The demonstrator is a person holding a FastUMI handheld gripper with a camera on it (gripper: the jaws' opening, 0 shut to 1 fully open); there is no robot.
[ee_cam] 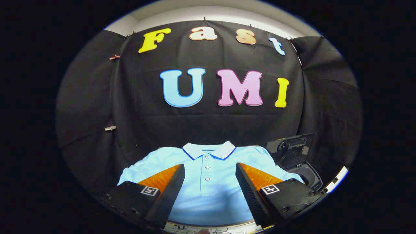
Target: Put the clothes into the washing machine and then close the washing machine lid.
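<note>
A light blue polo shirt (208,175) with a white, blue-edged collar lies flat, buttons up, spread out under and ahead of my fingers. My gripper (210,170) hovers over its chest, open, the two fingers wide apart on either side of the button placket with nothing held between them. To the right of the shirt, just beyond the right finger, stands a small dark washing machine (304,172) with its lid (292,148) raised upright and the drum opening showing below it.
Black cloth forms the booth's wall behind the shirt and to both sides. A pale table edge (338,177) shows at the far right past the washing machine. Cables lie below the shirt's hem near the fingers' base.
</note>
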